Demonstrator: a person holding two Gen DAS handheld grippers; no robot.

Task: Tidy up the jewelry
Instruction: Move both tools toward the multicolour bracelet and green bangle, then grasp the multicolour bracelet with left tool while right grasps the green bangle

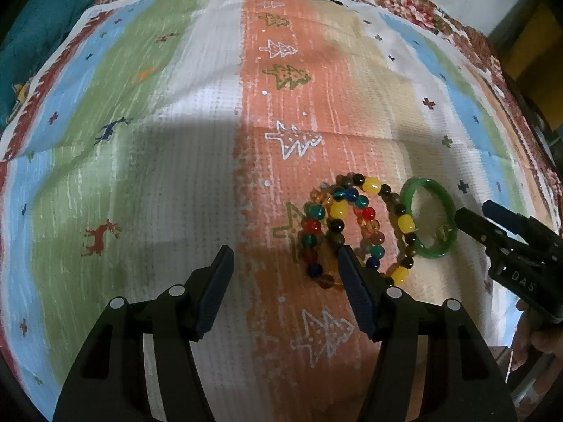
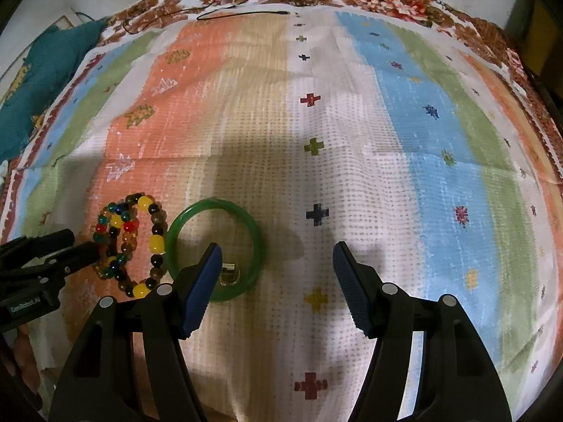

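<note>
Jewelry sat in one tight cluster on the striped cloth [image 2: 352, 176]: green bangle [image 2: 183, 225] as our landmark, with two beaded bracelets piled against its left edge. The dark-and-yellow bead bracelet [image 2: 156, 242] touched the bangle; the multicolour glass bead bracelet [image 2: 116, 227] overlapped that one further left. A small clear ring-like piece [image 2: 228, 274] lay inside the bangle's near rim; we couldn't tell exactly what it was.

Left tongs [image 1: 285, 263] stood roughly half open, empty, hovering over the cloth just left of the bead pile, with one pad above its near beads. Right tongs [image 2: 276, 258] were likewise part open, holding nothing, left pad over the bangle's near rim and the gap mostly right of it.

Risks as we judged them:
- Bracelets overlapped, so gripping one would likely drag the other or nudge the bangle.
- Bangle is smooth and hard; a pinch on the rim could squirt it sideways.
- The small piece inside could get knocked or buried.
- Both tongs worked close beside the bangle; collision was possible.
- Soft cloth could bunch under the pads.
</note>
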